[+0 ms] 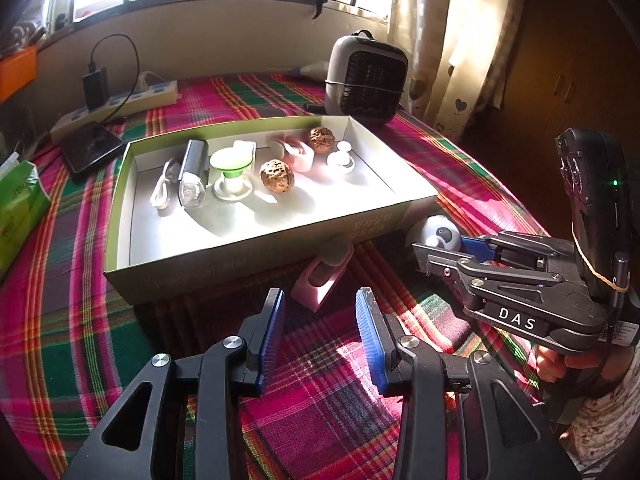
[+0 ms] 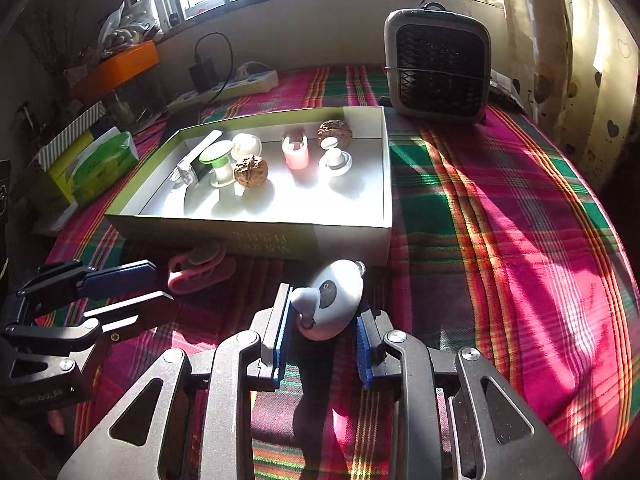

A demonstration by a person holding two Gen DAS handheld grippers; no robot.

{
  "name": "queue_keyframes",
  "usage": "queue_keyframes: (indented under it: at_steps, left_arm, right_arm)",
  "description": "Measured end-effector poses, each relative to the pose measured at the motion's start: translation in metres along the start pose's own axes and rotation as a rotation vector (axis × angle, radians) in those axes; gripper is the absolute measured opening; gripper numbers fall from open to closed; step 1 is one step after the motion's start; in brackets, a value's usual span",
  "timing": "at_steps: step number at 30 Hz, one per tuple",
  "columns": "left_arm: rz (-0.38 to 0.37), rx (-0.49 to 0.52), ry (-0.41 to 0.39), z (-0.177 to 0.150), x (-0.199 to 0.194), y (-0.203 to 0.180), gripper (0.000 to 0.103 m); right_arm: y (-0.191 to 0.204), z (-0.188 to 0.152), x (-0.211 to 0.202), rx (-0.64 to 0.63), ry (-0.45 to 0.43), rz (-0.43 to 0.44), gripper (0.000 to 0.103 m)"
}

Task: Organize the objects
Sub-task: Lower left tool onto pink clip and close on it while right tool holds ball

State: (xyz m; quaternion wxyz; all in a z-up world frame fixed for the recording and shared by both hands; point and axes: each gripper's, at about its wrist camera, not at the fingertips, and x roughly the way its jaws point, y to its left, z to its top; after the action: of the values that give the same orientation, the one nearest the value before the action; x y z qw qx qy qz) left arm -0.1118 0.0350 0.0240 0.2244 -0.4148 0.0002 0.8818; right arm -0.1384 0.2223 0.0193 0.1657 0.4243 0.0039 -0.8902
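**Sorting mostly done; two items outside box**

The box (image 2: 352,236) already holds two walnuts, a green spool, a pink holder and white pieces. The right tool (image 2: 322,320) pinches the white egg-shaped gadget (image 2: 336,300) just in front of the box. The left tool (image 1: 320,320) is spread and empty, aimed at the pink clip (image 1: 320,276) lying beside the box wall. The surface is a plaid cloth (image 2: 500,200); a small heater (image 2: 438,68) stands under a sunlit window.

Two walnuts (image 1: 277,175) (image 1: 321,140), two pink clips (image 1: 298,154) (image 1: 323,276), one box (image 1: 256,256), one heater (image 1: 366,80).
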Motion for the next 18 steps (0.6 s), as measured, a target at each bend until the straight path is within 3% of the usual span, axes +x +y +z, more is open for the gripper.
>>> queue_keyframes:
  at_steps: [6, 18]
  left_arm:
    - [0.026, 0.029, 0.011, 0.009, 0.010, 0.000, 0.035]
    - [-0.006, 0.076, 0.053, 0.018, 0.031, -0.019, 0.035]
  right_arm:
    - [-0.006, -0.002, -0.001, 0.007, 0.007, -0.001, 0.029]
    - [-0.018, -0.005, -0.005, 0.021, 0.008, -0.002, 0.029]
